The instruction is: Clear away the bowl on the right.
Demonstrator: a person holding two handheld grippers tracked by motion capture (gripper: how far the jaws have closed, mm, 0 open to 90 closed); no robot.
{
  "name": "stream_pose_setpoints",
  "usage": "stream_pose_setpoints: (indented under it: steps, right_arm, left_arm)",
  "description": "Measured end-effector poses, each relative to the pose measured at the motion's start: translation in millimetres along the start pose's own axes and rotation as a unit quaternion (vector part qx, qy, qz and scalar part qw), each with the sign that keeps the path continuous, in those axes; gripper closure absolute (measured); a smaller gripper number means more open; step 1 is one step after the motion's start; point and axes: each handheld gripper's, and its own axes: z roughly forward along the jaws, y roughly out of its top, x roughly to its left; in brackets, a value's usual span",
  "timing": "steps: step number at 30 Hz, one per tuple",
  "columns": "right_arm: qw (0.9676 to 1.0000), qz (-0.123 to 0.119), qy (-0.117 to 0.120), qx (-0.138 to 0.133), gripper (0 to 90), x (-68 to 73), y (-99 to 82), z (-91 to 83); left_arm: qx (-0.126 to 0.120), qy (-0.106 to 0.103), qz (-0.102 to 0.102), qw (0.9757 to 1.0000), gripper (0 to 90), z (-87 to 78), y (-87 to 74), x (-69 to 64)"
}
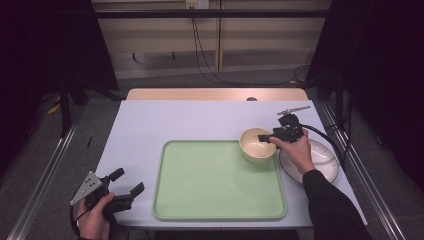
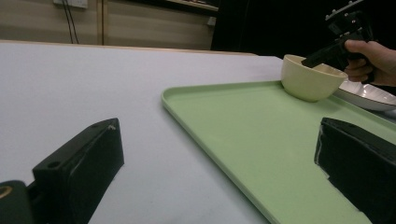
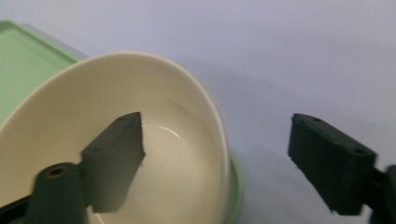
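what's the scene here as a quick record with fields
surface: white table
tray: green tray, bare apart from the bowl at its far right corner
bowl: cream bowl, empty
plate: white plate, right of the tray
right gripper: open, jaws straddling the bowl's rim
left gripper: open, near the table's front left, holding nothing

Dim, soft overhead light; dark surroundings; faint shadows on table [image 1: 150, 125]; close-up views slightly blurred.

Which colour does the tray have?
Light green: the tray shows best in the high view.
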Motion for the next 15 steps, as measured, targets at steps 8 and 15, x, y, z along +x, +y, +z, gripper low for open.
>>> stream_pose_setpoints:
  steps: [8,15]
  right_arm:
    - [0.9992,0.000,0.013,-0.037,6.2,0.4,2.2,-7.0]
    - [0.9954,-0.029,-0.041,-0.081,2.2,4.5,-2.9,-14.0]
  left_arm:
    - [0.000,0.001,0.000,1.0000,1.4,0.0,0.0,0.1]
    - [0.000,0.001,-0.001,1.0000,1.3,-0.1,0.1,0.1]
